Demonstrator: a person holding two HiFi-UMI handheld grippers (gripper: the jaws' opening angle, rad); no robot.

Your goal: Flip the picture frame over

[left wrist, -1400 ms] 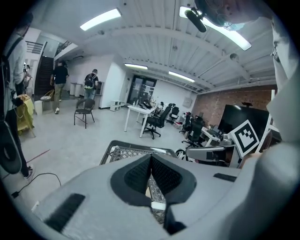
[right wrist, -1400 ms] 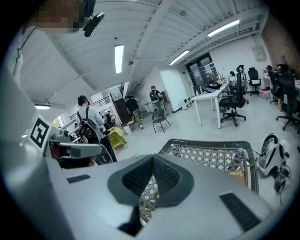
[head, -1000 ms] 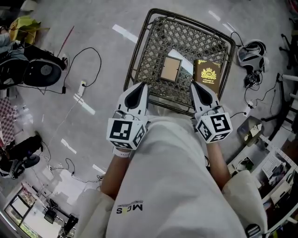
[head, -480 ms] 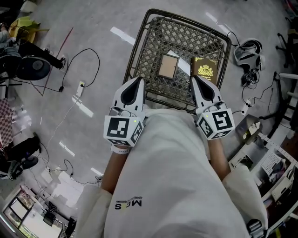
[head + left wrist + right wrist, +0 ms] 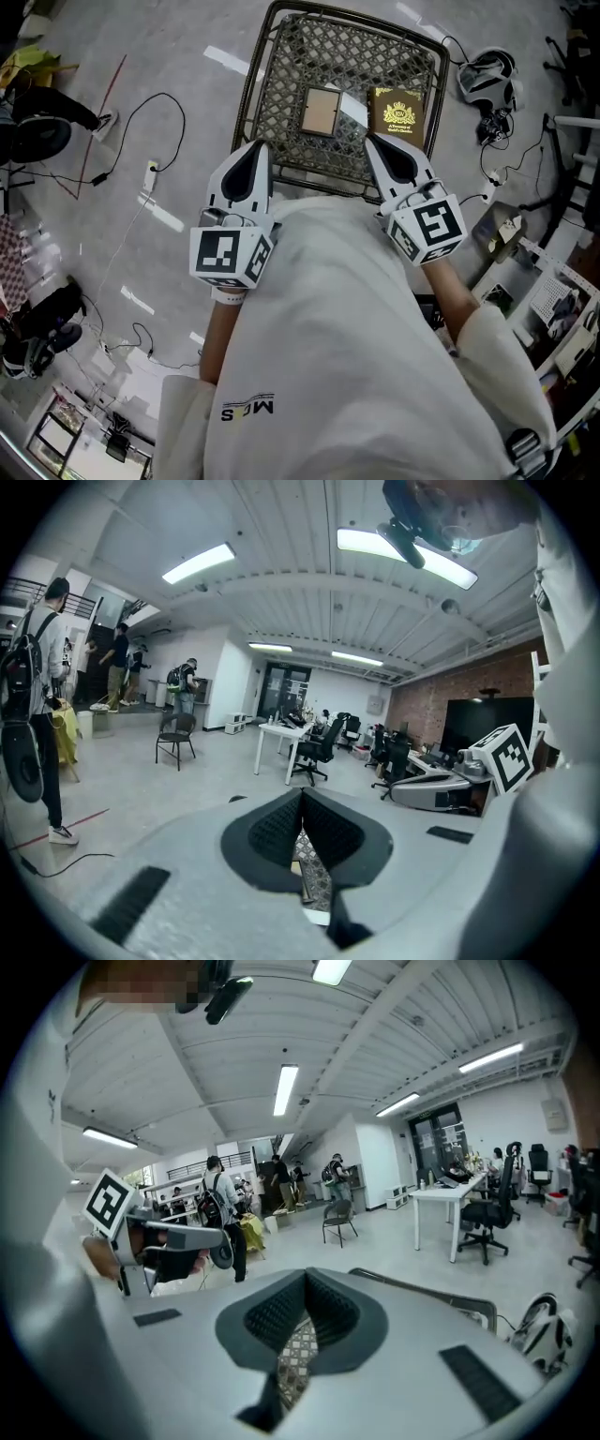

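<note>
The picture frame (image 5: 322, 111) lies flat on a metal lattice table (image 5: 281, 89), showing a tan face inside a pale border. Beside it on the right lies a dark book with a gold emblem (image 5: 397, 111). My left gripper (image 5: 262, 144) hovers over the table's near left edge, shut and holding nothing. My right gripper (image 5: 368, 140) hovers over the near edge just below the book, also shut and holding nothing. In the left gripper view the gripper (image 5: 302, 801) has its jaws pressed together, with lattice showing below them. The right gripper (image 5: 305, 1283) looks the same in its own view.
Cables and a power strip (image 5: 150, 175) run across the grey floor at left. A headset (image 5: 487, 77) lies on the floor right of the table. Shelving with clutter (image 5: 553, 300) stands at the right. People, chairs and desks (image 5: 450, 1194) fill the room beyond.
The table, frame and book have slid up and left in the head view. Both grippers stay shut near the table's near edge and now sit slightly wider apart.
</note>
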